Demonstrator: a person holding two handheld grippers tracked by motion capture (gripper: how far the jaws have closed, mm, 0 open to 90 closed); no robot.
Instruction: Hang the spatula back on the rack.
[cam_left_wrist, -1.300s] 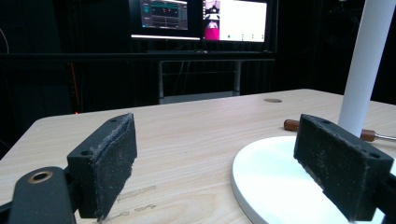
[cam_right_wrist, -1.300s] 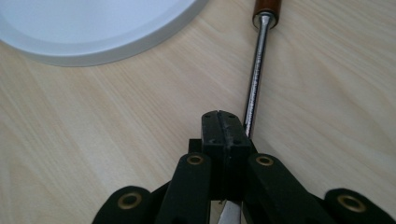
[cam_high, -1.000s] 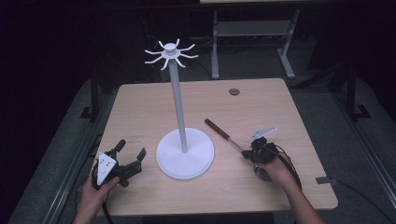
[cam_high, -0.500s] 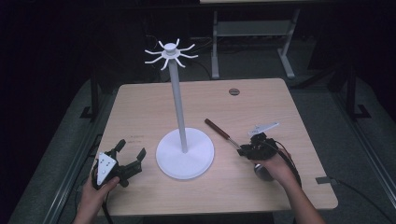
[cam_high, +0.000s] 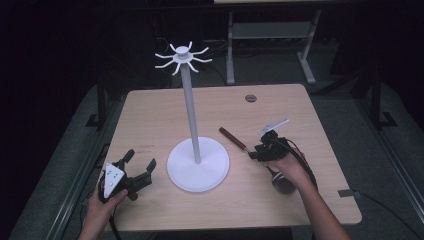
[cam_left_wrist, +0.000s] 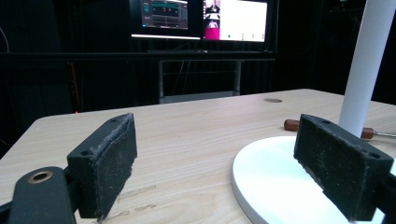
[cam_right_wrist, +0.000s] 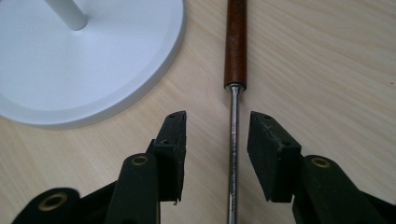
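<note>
Right gripper (cam_right_wrist: 215, 154) over tool (cam_right_wrist: 235, 74)
Fingers spread astride its metal shaft; left gripper (cam_high: 137, 170) fingers spread, near-left on counter (cam_high: 150, 115).

White stand (cam_high: 198, 170), light wood-grain bench (cam_high: 150, 115), red-brown handle (cam_right_wrist: 236, 42) w/ silver shaft (cam_right_wrist: 233, 154), black tools (cam_right_wrist: 215, 154).

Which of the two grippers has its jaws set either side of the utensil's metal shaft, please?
The right gripper: its jaws straddle the utensil, while the left gripper sits apart.

Table (cam_high: 150, 110) lit from above, dark surroundings, soft shadows, near fingers (cam_left_wrist: 105, 163) slightly blurred, monitors (cam_left_wrist: 201, 18) glaring
</note>
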